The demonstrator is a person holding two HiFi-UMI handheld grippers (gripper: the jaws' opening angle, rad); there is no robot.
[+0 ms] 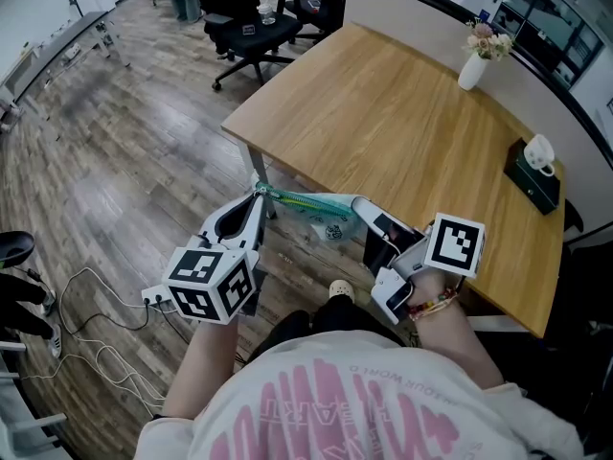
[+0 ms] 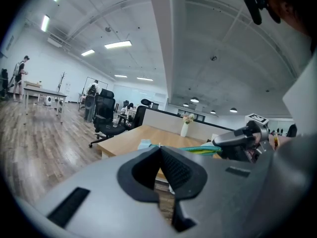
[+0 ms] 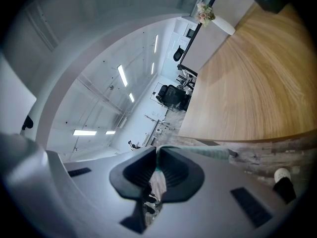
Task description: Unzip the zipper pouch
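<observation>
A pale teal zipper pouch hangs in the air between my two grippers, just off the near edge of the wooden table. Its green zipper line runs along the top. My left gripper is shut on the zipper's left end, where the pull appears to be; the pull itself is hidden by the jaws. My right gripper is shut on the pouch's right end. In the left gripper view the jaws meet with the pouch stretching toward the right gripper. In the right gripper view, teal fabric is pinched between the closed pads.
On the table's far side stand a white vase with flowers and a dark tissue box. Black office chairs sit beyond the table's left corner. Cables and a power strip lie on the wood floor at the left.
</observation>
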